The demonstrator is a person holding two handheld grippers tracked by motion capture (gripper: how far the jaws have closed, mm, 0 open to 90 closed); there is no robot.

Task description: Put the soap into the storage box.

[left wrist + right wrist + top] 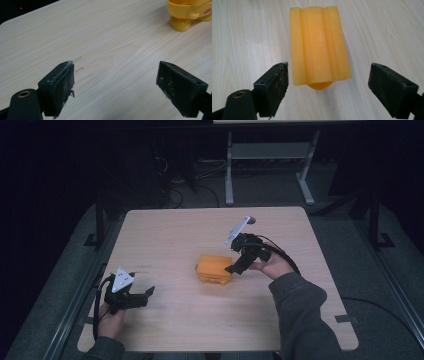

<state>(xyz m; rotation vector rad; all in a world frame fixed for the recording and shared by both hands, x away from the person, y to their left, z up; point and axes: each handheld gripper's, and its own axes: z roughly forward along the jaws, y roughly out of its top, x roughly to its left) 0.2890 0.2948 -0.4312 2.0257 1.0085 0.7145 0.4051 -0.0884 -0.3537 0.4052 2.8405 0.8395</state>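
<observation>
Light wood-grain table (175,230) with rounded corners, set on a grey floor (400,285). A second table's white metal legs (229,170) and crossbar are seen beyond the far edge, with dark cables (175,195) tangled on the floor beside them (surroundings too dark to resolve). A small scuff mark (77,63) is seen on the tabletop.

In the left gripper view, the yellow toy (188,13) far ahead and to the right of the left hand-held gripper (115,82) is cut off by the top and right edges, with just its lower body and a round foot in frame. In the right gripper view, the toy's (319,45) ridged top hides whatever lies under it. Beyond the bench (175,230) in the high view, the floor is too dark to read.
</observation>
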